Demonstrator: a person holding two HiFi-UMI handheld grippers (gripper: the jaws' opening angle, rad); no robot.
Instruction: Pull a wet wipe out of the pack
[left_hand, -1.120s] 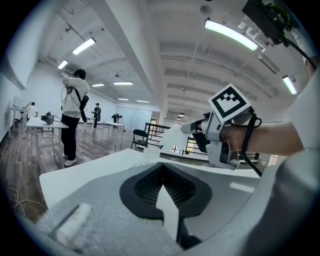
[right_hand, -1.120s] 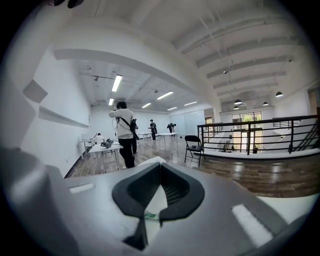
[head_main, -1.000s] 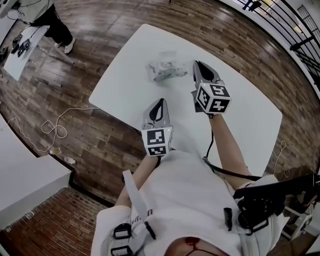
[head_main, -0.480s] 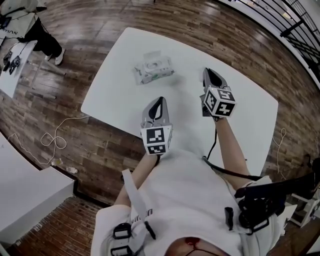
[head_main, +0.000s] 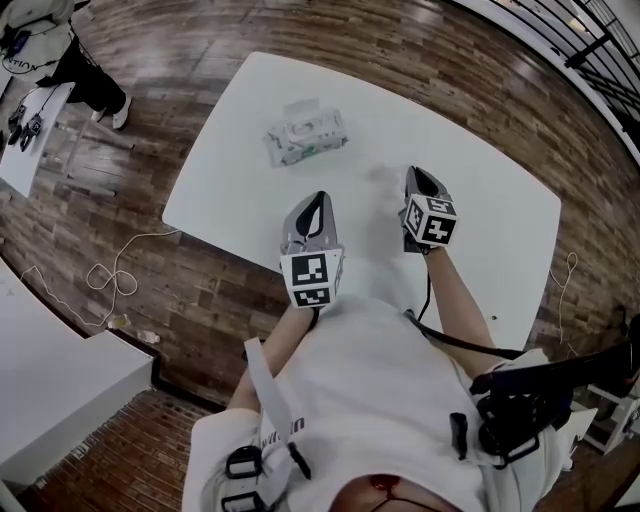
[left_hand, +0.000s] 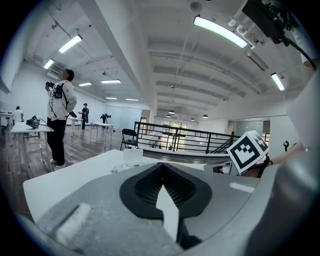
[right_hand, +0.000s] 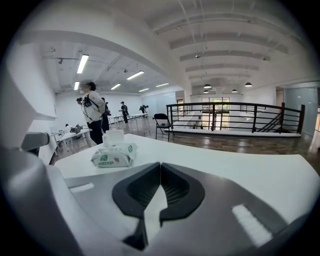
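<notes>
- The soft white wet-wipe pack with green print (head_main: 307, 137) lies on the far left part of the white rounded table (head_main: 500, 240), with 1 wipe (right_hand: 114, 136) sticking up from it.
- The right gripper (head_main: 423, 175) hangs well apart from the pack, its jaws pressed together and empty.
- The left gripper (head_main: 319, 203) is over the table's near edge, its jaws likewise together and empty.

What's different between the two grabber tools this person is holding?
The left gripper sits at the table's near edge; the right gripper is farther in over the tabletop. The wet wipe pack shows plainly in the right gripper view, but barely peeks above the jaws in the left gripper view. Shared: both are shut, empty and clear of the pack.
</notes>
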